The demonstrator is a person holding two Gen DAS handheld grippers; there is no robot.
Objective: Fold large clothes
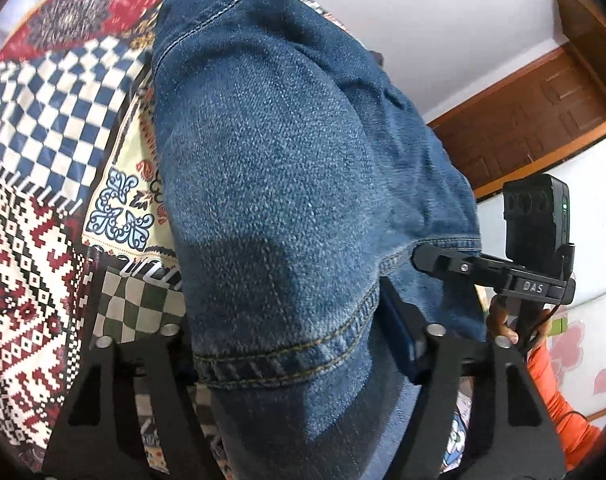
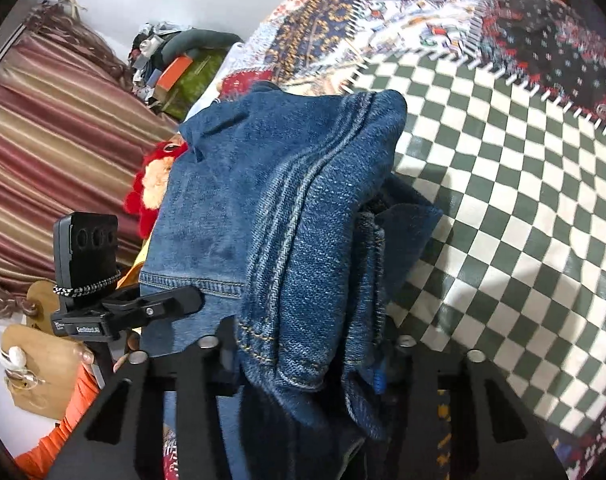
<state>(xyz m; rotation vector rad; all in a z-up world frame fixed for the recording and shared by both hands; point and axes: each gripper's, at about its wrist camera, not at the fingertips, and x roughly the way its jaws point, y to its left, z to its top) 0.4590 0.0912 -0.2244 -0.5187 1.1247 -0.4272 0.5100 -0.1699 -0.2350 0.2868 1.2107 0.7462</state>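
1. The blue denim jeans (image 1: 287, 184) are hanging bunched and lifted above the patchwork bedspread (image 1: 35, 240), stitched hems draping toward both cameras.
2. The left hand-held gripper (image 1: 303, 344) is pinching a hemmed edge of the denim, which is filling the gap between its jaws.
3. The right hand-held gripper (image 2: 303, 356) is clamping a thicker gathered bundle of the same jeans (image 2: 287, 208), folded layers spilling over its far side.
4. Judging by this, the step in hand is lifting the garment by two gripped points, ready to spread it.
5. The next move likely calls for drawing both grips apart and lowering the denim flat onto the green-checked patch (image 2: 503, 184) of the bed.
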